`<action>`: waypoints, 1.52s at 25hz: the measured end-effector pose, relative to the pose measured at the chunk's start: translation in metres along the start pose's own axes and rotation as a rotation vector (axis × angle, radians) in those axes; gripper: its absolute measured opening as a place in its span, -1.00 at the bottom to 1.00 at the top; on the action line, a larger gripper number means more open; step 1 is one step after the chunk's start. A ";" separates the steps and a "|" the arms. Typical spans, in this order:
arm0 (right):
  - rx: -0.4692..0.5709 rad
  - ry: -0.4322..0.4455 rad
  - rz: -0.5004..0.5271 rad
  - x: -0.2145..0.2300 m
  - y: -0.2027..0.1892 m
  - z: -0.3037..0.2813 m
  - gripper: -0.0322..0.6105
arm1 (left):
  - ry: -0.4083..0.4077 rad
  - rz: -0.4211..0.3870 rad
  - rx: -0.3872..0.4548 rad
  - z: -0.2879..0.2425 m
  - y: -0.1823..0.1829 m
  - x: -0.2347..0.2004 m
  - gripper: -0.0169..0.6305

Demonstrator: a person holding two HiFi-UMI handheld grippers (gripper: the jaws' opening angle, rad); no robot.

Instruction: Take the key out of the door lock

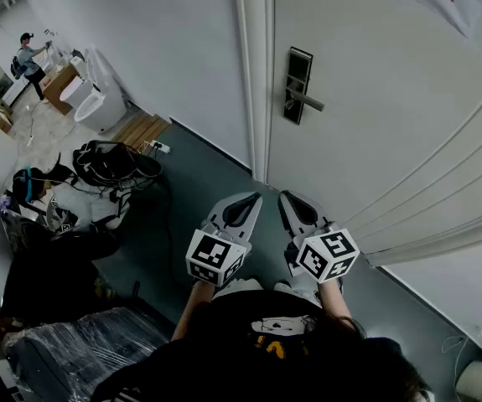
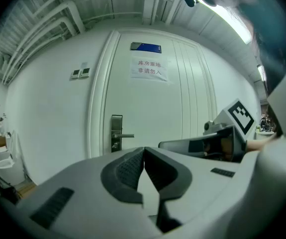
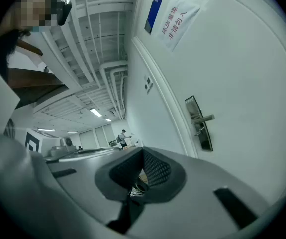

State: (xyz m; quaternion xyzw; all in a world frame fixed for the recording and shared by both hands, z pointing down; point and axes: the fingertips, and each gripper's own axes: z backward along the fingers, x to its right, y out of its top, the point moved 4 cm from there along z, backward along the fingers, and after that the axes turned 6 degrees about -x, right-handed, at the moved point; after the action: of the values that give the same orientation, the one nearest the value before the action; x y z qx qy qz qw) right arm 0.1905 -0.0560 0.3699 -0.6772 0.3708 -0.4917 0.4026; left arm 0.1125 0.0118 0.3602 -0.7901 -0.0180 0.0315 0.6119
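As L gripper (image 2: pixel 143 151) & R gripper (image 3: pixel 142 153) show ribbed dark jaws closed, empty, white door (image 1: pixel 375 99), oblong metal lock plate (image 1: pixel 298 86)

Both forearms (image 1: pixel 189 306) extended forward; left gripper (image 1: pixel 241 210) and right gripper (image 1: pixel 299 212) side by side, close together, pointing roughly level. Jaws of each closed tip to tip.

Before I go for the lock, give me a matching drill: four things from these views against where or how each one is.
Things:
1. lever handle
2. paper notice
3. left gripper
4. black bags

Places or states:
A. on the floor, left of the door
B. jaws shut, nothing between them
C. high on the door
D. sticking out of the dark lock plate

Pairs: 1-D, 2-C, 3-B, 4-A
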 end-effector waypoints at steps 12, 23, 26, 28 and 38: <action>0.065 -0.080 0.031 -0.009 0.002 -0.013 -0.89 | -0.048 -0.031 0.021 0.003 0.002 -0.020 -0.92; 0.068 -0.130 0.031 -0.030 -0.010 -0.026 -0.88 | -0.079 -0.044 0.021 0.024 -0.007 -0.041 -0.92; 0.065 -0.141 0.020 -0.033 -0.013 -0.024 -0.89 | -0.092 -0.044 0.013 0.031 -0.011 -0.038 -0.92; 0.062 -0.142 0.017 -0.034 -0.015 -0.027 -0.88 | -0.093 -0.046 0.008 0.033 -0.015 -0.039 -0.92; 0.047 -0.099 0.003 -0.038 -0.016 -0.045 -0.88 | -0.059 -0.026 0.003 0.037 -0.019 -0.054 -0.92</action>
State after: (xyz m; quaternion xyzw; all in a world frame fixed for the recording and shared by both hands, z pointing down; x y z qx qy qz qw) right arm 0.1399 -0.0236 0.3787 -0.6907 0.3398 -0.4654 0.4370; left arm 0.0562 0.0486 0.3705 -0.7877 -0.0463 0.0465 0.6126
